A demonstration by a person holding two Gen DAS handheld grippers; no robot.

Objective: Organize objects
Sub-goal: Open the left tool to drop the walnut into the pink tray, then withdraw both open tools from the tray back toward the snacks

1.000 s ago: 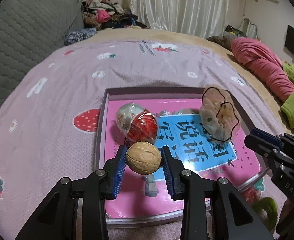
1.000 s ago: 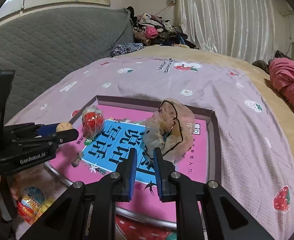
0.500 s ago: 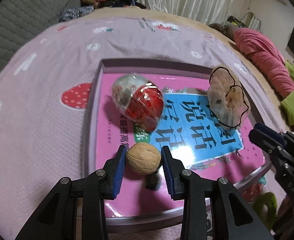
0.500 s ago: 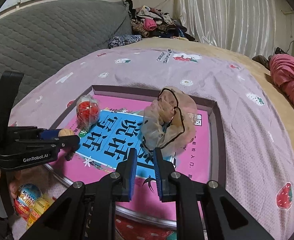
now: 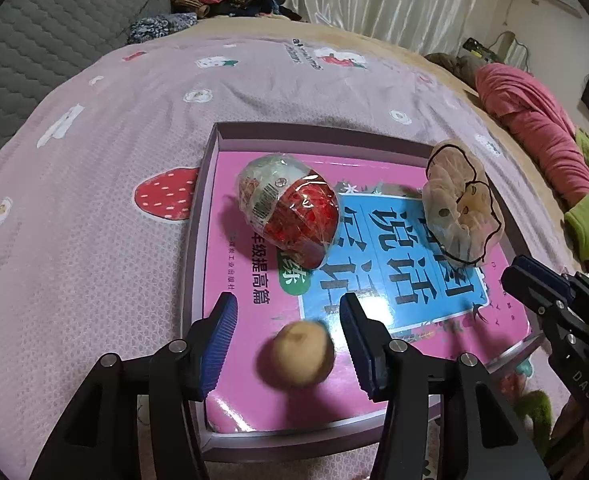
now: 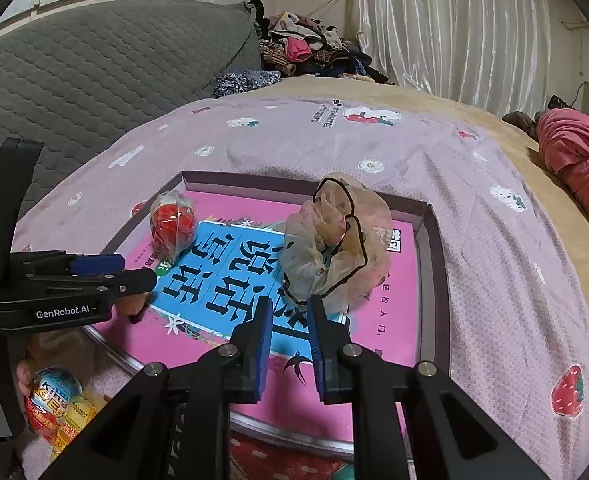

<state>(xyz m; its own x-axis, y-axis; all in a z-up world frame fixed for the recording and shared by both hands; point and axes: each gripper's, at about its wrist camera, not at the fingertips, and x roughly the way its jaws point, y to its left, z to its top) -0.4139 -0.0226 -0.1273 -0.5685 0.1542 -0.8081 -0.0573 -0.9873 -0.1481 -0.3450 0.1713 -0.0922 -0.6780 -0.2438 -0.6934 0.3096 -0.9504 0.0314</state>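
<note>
Between gripper [image 5: 288,332] pads — loose walnut [image 5: 299,355]

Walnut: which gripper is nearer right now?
Left. The walnut lies between the left gripper fingers, untouched, jaws just opened. The right gripper sits near the mesh pouch.

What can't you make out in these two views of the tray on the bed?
- Round tan walnut: motion-blurred in left wrist view; the left gripper hides it in right wrist view.
- Wrapped toy egg off the tray: cut off by the right wrist view's corner.
- Right gripper: whether its pads touch the sheer beige scrunchie is unclear.
</note>
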